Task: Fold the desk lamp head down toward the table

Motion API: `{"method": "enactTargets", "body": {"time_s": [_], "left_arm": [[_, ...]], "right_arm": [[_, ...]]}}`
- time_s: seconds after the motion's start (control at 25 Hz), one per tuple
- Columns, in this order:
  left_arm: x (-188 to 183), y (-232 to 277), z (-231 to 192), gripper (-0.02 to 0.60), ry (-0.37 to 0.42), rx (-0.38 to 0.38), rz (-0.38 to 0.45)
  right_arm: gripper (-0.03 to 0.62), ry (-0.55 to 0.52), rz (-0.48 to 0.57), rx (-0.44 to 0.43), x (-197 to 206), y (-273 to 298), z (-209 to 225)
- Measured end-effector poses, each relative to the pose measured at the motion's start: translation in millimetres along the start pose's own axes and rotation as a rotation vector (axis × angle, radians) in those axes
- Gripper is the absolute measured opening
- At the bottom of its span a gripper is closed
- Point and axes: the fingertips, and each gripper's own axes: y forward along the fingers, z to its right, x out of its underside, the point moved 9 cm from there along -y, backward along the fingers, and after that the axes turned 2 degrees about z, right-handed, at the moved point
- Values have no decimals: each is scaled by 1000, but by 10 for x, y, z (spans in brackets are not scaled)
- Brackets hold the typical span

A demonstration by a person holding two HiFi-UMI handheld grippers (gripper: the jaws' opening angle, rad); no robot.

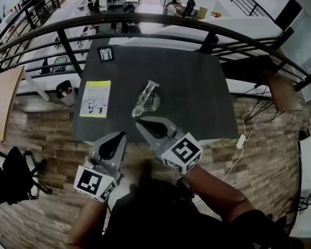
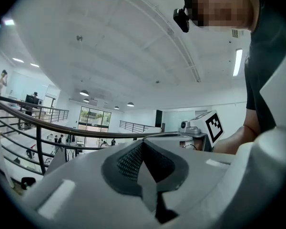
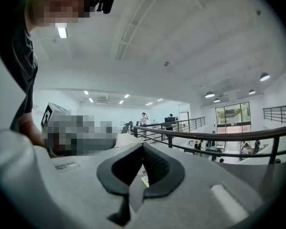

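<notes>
1. In the head view, the desk lamp (image 1: 146, 100) is standing near the middle of the dark table (image 1: 197, 87). Its round base is resting on the top and its arm is slanting toward the near edge.
2. A yellow-and-white booklet (image 1: 96, 98) is lying flat to the lamp's left, and a small framed card (image 1: 105, 53) is sitting by the far left corner. Only the head view is showing these and the lamp.
3. The right gripper (image 1: 138, 122) is hanging over the table's near edge with its tips just beside the lamp's lower end; whether they are touching cannot be told. The left gripper (image 1: 123, 135) is hovering beside it, just off the near edge.
4. The left gripper view is showing its jaws clenched on nothing. Beyond them are a railing (image 2: 40, 151) and the other gripper's marker cube (image 2: 212, 125).
5. The right gripper view is showing its jaws pressed together and empty, with the railing beyond.
</notes>
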Motion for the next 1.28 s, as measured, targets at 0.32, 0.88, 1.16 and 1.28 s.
{"method": "enactTargets", "body": {"time_s": [0.32, 0.88, 1.16, 1.28], "left_arm": [[149, -664, 502, 2, -11, 14, -18], [144, -1011, 1207, 2, 9, -21, 10], [195, -849, 1774, 2, 5, -45, 8], [271, -779, 2045, 2, 8, -59, -3]], "right_arm": [[3, 7, 0, 18, 42, -406, -682], [3, -9, 13, 21, 23, -1250, -1032], [3, -8, 4, -6, 67, -1817, -959], [3, -8, 4, -23, 116, -2066, -948]]}}
